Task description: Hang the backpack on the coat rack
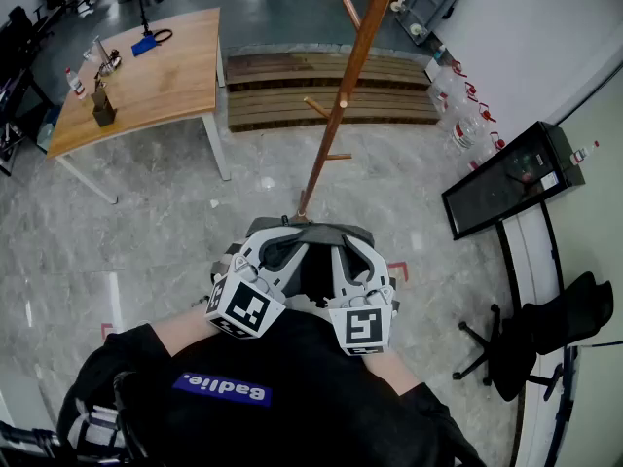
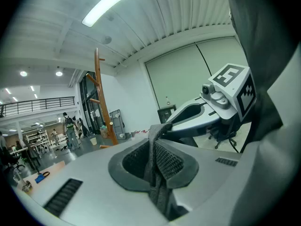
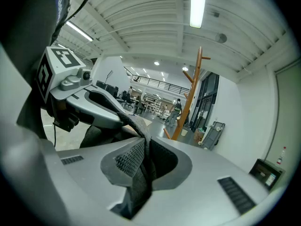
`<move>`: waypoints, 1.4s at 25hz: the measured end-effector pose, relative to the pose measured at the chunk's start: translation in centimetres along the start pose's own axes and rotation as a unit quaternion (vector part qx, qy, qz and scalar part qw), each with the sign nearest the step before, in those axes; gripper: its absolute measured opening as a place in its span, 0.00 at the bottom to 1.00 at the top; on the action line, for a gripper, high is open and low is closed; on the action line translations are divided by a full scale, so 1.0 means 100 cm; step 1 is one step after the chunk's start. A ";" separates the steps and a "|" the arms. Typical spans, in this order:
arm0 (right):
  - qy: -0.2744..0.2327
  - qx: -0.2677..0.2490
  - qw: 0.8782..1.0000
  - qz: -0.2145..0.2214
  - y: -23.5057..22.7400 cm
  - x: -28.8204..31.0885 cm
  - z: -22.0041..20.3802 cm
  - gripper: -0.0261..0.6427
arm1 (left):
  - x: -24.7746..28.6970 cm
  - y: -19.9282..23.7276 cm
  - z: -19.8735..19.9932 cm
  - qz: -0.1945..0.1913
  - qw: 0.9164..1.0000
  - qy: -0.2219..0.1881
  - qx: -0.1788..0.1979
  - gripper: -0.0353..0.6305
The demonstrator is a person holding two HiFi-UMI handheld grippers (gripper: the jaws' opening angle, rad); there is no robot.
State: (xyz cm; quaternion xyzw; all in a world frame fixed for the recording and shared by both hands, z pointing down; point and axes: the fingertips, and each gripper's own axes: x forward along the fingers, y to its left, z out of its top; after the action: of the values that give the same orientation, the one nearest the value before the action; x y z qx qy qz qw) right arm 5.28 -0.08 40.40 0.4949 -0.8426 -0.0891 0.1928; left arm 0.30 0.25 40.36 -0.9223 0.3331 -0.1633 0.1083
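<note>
In the head view both grippers are held close in front of my body, side by side. The grey backpack (image 1: 311, 230) hangs between and under them. My left gripper (image 1: 275, 251) is shut on a grey strap (image 2: 157, 166) of the backpack. My right gripper (image 1: 343, 253) is shut on a grey strap (image 3: 138, 171) too. Each gripper view shows the other gripper: the right gripper (image 2: 221, 102) and the left gripper (image 3: 70, 81). The wooden coat rack (image 1: 341, 95) stands just ahead, its base near the backpack's top edge. It also shows as a tall coat rack (image 2: 101, 102) and a distant coat rack (image 3: 188, 102).
A wooden table (image 1: 146, 76) stands at the back left and a slatted wooden platform (image 1: 331, 90) lies behind the rack. Water bottles (image 1: 462, 115) and a black screen stand (image 1: 506, 178) are at the right, with a black office chair (image 1: 555, 329) nearer.
</note>
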 end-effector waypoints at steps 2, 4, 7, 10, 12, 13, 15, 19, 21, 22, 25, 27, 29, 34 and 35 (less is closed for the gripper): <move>-0.001 -0.004 1.000 0.001 0.000 0.001 0.000 0.10 | 0.001 0.000 -0.001 0.000 1.000 -0.001 0.001 0.11; -0.003 -0.008 1.000 0.002 -0.001 0.003 -0.001 0.10 | 0.003 -0.001 -0.002 0.001 1.000 -0.001 0.002 0.11; -0.003 -0.003 1.000 0.002 -0.004 0.004 -0.003 0.10 | 0.006 0.001 -0.002 0.004 1.000 0.000 0.002 0.11; -0.004 0.002 1.000 0.010 -0.008 0.006 -0.003 0.10 | 0.010 0.001 0.000 0.007 1.000 0.003 -0.001 0.11; -0.008 -0.001 1.000 0.018 -0.011 0.008 -0.004 0.10 | 0.013 0.003 0.000 0.009 1.000 0.006 -0.003 0.11; -0.008 -0.002 1.000 0.023 -0.012 0.010 -0.004 0.10 | 0.015 0.004 0.000 0.011 1.000 0.008 -0.003 0.11; -0.007 0.004 1.000 0.030 -0.016 0.012 -0.005 0.10 | 0.019 0.006 0.001 0.015 1.000 0.012 -0.004 0.11; -0.014 -0.009 0.999 0.049 -0.025 0.018 0.000 0.10 | 0.026 0.014 0.007 0.031 0.999 0.017 -0.001 0.11; -0.020 -0.032 0.997 0.060 -0.031 0.026 0.003 0.10 | 0.031 0.021 0.009 0.039 0.999 0.021 0.001 0.11; -0.020 -0.038 0.997 0.063 -0.035 0.031 0.004 0.10 | 0.035 0.026 0.009 0.042 0.999 0.023 0.001 0.11; -0.010 -0.028 0.997 0.067 -0.045 0.047 0.007 0.10 | 0.048 0.042 0.010 0.037 0.999 0.028 0.001 0.11; -0.005 -0.025 0.997 0.068 -0.051 0.058 0.012 0.10 | 0.056 0.055 0.011 0.025 0.999 0.028 0.002 0.11; -0.002 -0.022 0.998 0.063 -0.059 0.073 0.018 0.10 | 0.064 0.071 0.013 0.011 1.000 0.022 0.006 0.11; 0.009 -0.012 1.000 0.025 -0.074 0.114 0.026 0.10 | 0.087 0.112 0.008 -0.026 0.999 0.001 0.019 0.11; 0.013 -0.010 1.000 0.017 -0.078 0.121 0.027 0.10 | 0.092 0.118 0.007 -0.034 0.999 -0.001 0.021 0.11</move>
State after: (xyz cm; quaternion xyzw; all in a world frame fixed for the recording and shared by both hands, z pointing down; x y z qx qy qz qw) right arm 5.15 -14.56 38.17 0.4795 -0.8476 -0.0875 0.2098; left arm 0.40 -14.63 38.17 -0.9308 0.2981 -0.1728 0.1224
